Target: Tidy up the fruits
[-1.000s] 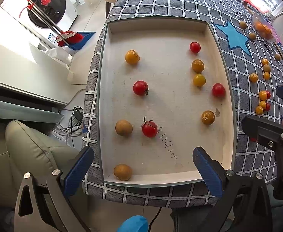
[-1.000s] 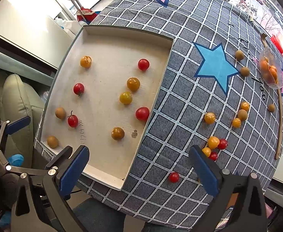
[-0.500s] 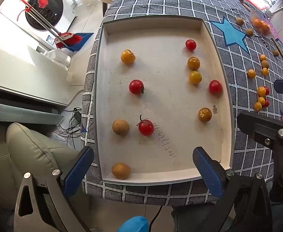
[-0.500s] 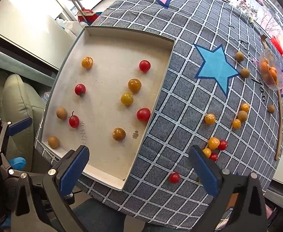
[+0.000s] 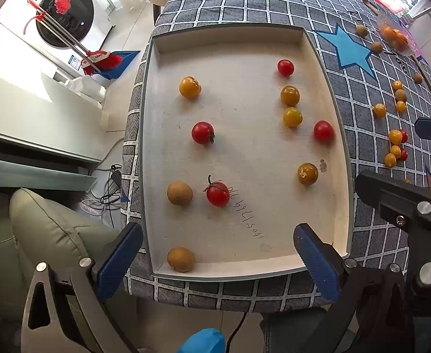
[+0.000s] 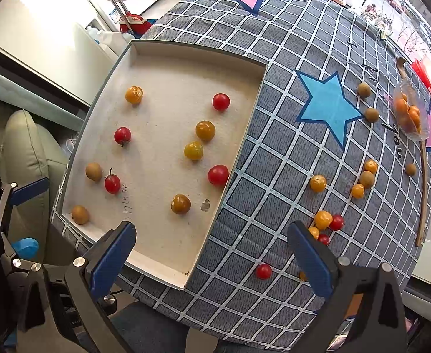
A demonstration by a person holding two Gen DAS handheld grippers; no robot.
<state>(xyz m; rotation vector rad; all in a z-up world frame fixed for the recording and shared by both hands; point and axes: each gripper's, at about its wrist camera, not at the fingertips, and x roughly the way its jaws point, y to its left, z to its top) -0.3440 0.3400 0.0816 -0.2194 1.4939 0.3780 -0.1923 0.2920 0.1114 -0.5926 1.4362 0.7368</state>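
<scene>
A shallow cream tray (image 5: 246, 266) (image 6: 162, 50) lies on the checked tablecloth and holds several red tomatoes, yellow tomatoes and brown longans. A stemmed red tomato (image 5: 217, 193) (image 6: 112, 183) lies beside a longan (image 5: 179, 193). More fruits lie loose on the cloth to the right, among them a single red tomato (image 6: 263, 271) and a cluster (image 6: 324, 225). My left gripper (image 5: 215, 260) is open and empty above the tray's near edge. My right gripper (image 6: 212, 260) is open and empty above the tray's near right corner.
A clear bowl of orange fruits (image 6: 409, 116) and a wooden stick (image 6: 423, 182) lie at the table's far right. A grey-green seat (image 5: 39, 235) stands left of the table. A washing machine (image 5: 65, 14) and a red broom (image 5: 103, 60) stand on the floor beyond.
Both grippers stay open. The views have shifted only slightly; no fruit has moved.
</scene>
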